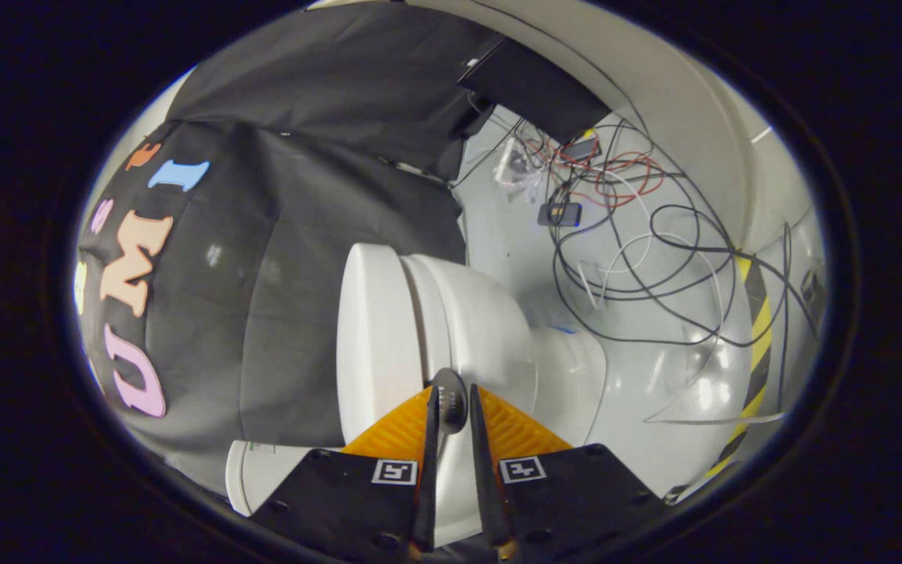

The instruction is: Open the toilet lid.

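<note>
The camera is rolled sideways, so the white toilet lies across the view. Its lid (369, 337) is the flat slab nearest the black cloth, resting against the seat and the bowl (482, 329). A round grey knob (451, 407) sticks out at the lid's front edge. My gripper (452, 390) is nearly closed, with one finger on each side of the knob and both fingers (429, 439) pressing on it.
A tangle of black, white and red cables (639, 258) and a small dark device (559, 213) lie on the grey floor beyond the bowl. Yellow-black hazard tape (756, 345) runs along the floor. Another white part of the toilet (259, 470) shows beside the fingers.
</note>
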`<state>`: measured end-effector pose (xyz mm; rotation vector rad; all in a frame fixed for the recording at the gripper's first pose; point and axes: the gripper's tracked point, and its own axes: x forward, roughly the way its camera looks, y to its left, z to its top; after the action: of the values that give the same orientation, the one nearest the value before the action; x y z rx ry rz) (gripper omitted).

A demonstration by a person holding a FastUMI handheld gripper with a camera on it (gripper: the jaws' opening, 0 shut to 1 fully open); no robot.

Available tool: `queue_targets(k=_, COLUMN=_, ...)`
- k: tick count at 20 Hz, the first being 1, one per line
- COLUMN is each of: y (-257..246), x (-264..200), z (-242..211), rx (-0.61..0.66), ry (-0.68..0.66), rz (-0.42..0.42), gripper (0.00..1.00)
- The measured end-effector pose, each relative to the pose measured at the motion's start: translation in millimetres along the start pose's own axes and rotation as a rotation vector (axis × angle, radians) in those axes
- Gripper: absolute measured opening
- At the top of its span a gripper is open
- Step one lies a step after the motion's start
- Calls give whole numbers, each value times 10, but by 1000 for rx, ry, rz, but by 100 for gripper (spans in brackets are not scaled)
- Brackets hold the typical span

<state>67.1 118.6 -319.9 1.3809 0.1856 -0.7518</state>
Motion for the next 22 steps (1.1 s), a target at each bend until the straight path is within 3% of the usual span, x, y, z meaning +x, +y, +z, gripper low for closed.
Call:
queue_targets(k=4, y=0, x=22, z=-8, rx=-17, ry=37, rz=7, gripper=24)
queue_targets(k=12, y=2, x=141, z=63, rx=147, ry=24, rz=73, gripper=24)
queue_targets(k=16, y=4, x=106, z=61, rx=192, ry=23, rz=88, gripper=20)
queue_targets(k=20, y=39, x=89, z=63, rx=153, ry=32, rz=96, gripper=16)
queue_targets(k=21, y=117, x=258, z=119, rx=162, ry=28, rz=129, gripper=16)
queue_targets(k=22, y=23, x=44, z=98, rx=160, ry=19, rz=120, gripper=9)
